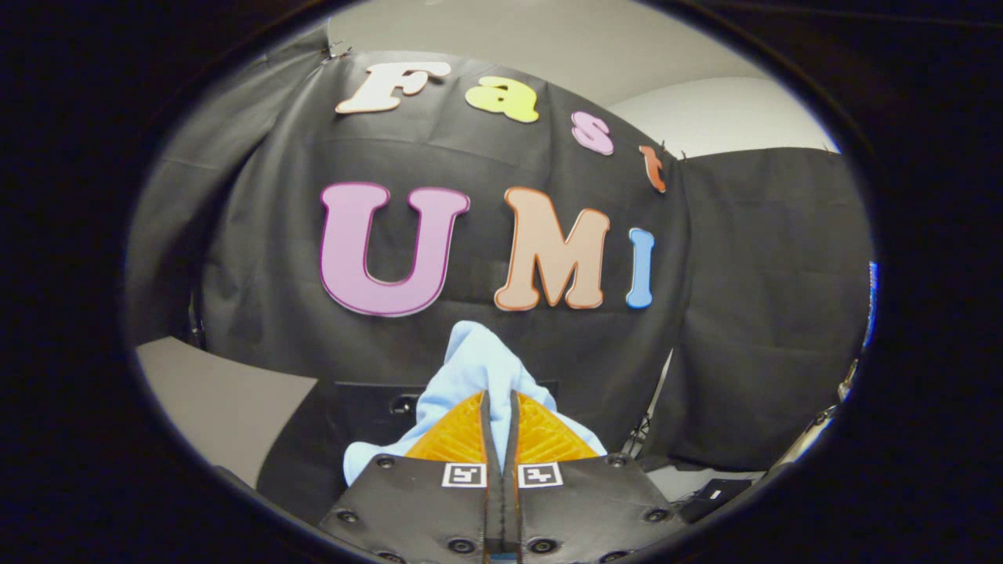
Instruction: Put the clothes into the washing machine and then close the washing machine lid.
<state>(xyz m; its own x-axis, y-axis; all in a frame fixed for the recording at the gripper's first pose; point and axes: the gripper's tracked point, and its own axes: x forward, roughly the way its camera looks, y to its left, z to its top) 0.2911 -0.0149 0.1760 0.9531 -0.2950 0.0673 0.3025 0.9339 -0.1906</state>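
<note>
Black booth wall cloth (pixel 752 313) fills the background. Tool (pixel 499 407) raised clear, fingers clamped together on a light blue garment (pixel 478 364), evidently for carrying to the washing machine.

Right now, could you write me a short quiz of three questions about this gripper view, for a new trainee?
1. True or false: the gripper is closed on the light blue cloth.
2. The cloth rises in front of: A) the black booth wall, B) an open lid.
3. Fill in: the cloth sticks out ___ the jaws.

Key: 1 true; 2 A; 3 beyond.
</note>
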